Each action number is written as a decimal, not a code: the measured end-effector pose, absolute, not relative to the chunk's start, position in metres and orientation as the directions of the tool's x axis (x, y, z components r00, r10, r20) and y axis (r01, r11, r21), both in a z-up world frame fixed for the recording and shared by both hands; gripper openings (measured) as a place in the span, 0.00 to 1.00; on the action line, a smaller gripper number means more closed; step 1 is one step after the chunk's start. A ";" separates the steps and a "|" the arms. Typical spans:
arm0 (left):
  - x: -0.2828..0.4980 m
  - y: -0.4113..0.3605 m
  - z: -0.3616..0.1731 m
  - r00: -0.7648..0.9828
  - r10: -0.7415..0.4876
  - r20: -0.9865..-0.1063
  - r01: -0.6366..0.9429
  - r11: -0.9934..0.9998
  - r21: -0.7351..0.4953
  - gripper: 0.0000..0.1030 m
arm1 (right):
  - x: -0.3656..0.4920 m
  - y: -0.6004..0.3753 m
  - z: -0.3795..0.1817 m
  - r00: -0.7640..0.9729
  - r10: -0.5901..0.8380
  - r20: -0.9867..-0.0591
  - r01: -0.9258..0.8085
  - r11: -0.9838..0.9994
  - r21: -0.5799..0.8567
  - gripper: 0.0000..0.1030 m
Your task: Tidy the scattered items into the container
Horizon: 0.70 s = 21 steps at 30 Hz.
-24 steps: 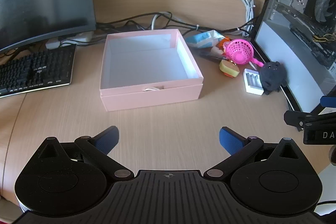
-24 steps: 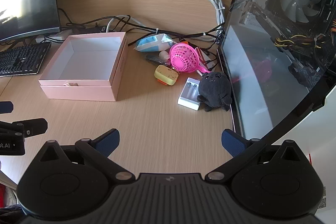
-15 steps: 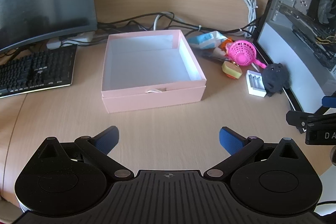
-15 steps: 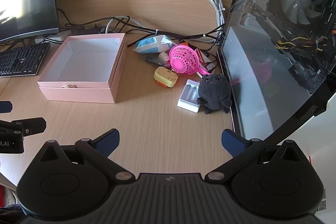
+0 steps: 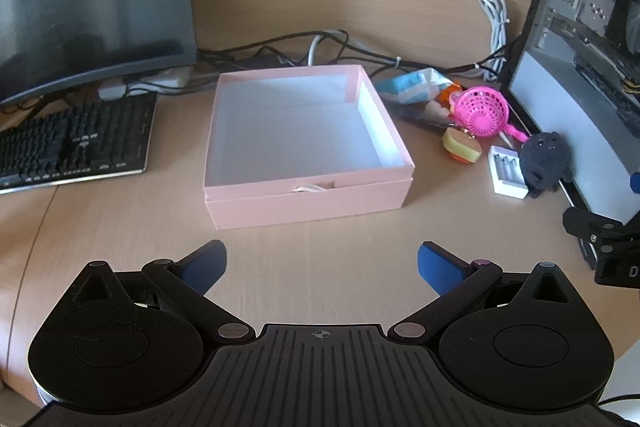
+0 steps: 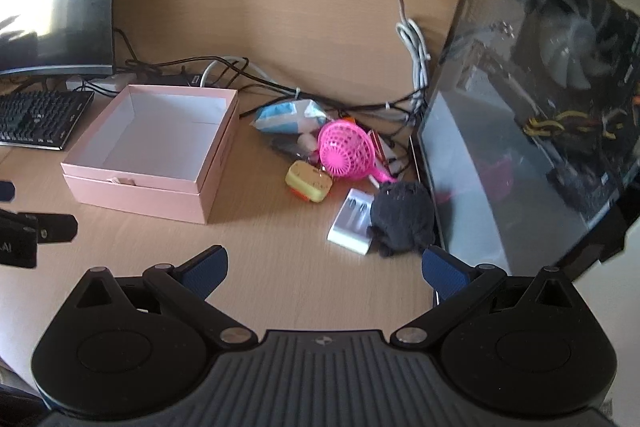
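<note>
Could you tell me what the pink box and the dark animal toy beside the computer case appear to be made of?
Pink box: likely matte cardboard, with thin straight walls and a white lining. Dark animal toy: soft plush fabric, judging by its fuzzy, rounded surface.

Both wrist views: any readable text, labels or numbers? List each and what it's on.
"D": white letter on the right hand-held gripper body, cut off by the edge of the left wrist view.
"AI": white letters on the left hand-held gripper body, start cut off, in the right wrist view.
Keyboard key legends: too small to read.
Blue and white packet print: too blurred to read.
Pink box: no text visible.
</note>
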<state>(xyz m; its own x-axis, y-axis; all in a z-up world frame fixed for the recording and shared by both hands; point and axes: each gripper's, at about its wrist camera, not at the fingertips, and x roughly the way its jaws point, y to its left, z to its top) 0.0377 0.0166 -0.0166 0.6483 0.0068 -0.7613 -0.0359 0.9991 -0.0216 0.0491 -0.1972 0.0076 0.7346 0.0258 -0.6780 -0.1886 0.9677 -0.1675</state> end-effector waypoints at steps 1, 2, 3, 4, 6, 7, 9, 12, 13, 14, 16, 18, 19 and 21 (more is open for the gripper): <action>0.039 0.015 -0.017 0.651 0.008 -0.759 -0.032 0.999 -0.016 1.00 | 0.051 -0.196 0.006 0.741 0.024 -0.671 -0.195 0.964 -0.181 1.00; 0.040 0.014 -0.017 0.655 0.008 -0.755 -0.028 1.000 -0.014 1.00 | 0.052 -0.195 0.004 0.752 0.024 -0.659 -0.202 0.960 -0.196 1.00; 0.042 0.013 -0.016 0.660 0.007 -0.751 -0.024 1.000 -0.012 1.00 | 0.053 -0.194 0.003 0.761 0.021 -0.649 -0.206 0.956 -0.210 1.00; 0.044 0.012 -0.016 0.664 0.005 -0.748 -0.021 1.000 -0.012 1.00 | 0.054 -0.193 0.001 0.773 0.013 -0.634 -0.208 0.950 -0.233 1.00; 0.048 0.010 -0.016 0.672 0.006 -0.741 -0.016 1.000 -0.006 1.00 | 0.059 -0.189 -0.004 0.800 -0.010 -0.600 -0.209 0.933 -0.293 1.00; 0.050 0.010 -0.017 0.675 0.007 -0.738 -0.014 1.000 -0.003 1.00 | 0.062 -0.187 -0.005 0.814 -0.024 -0.580 -0.205 0.923 -0.326 1.00; 0.056 0.010 -0.018 0.686 0.011 -0.727 -0.016 1.000 0.000 1.00 | 0.073 -0.183 -0.008 0.837 -0.059 -0.544 -0.187 0.903 -0.386 1.00; 0.064 0.014 -0.024 0.722 0.054 -0.689 -0.060 0.998 0.015 1.00 | 0.102 -0.183 -0.008 0.843 -0.055 -0.535 -0.172 0.915 -0.366 1.00; 0.069 0.017 -0.028 0.716 0.087 -0.693 -0.093 0.995 0.028 1.00 | 0.113 -0.183 -0.008 0.837 -0.043 -0.546 -0.172 0.926 -0.335 1.00; 0.073 0.020 -0.030 0.704 0.107 -0.702 -0.117 0.993 0.034 1.00 | 0.123 -0.183 -0.010 0.829 -0.027 -0.558 -0.173 0.938 -0.302 1.00; 0.076 0.026 -0.032 0.686 0.113 -0.718 -0.140 0.990 0.021 1.00 | 0.144 -0.182 -0.015 0.822 0.007 -0.569 -0.189 0.947 -0.261 1.00; 0.074 0.030 -0.032 0.682 0.110 -0.723 -0.144 0.989 0.014 1.00 | 0.159 -0.177 -0.026 0.836 0.013 -0.548 -0.197 0.940 -0.278 1.00; 0.072 0.031 -0.033 0.678 0.111 -0.726 -0.144 0.989 0.017 1.00 | 0.166 -0.174 -0.032 0.847 0.004 -0.532 -0.193 0.935 -0.299 1.00; 0.068 0.034 -0.036 0.661 0.116 -0.741 -0.150 0.988 0.022 1.00 | 0.181 -0.170 -0.045 0.859 -0.025 -0.512 -0.172 0.927 -0.332 1.00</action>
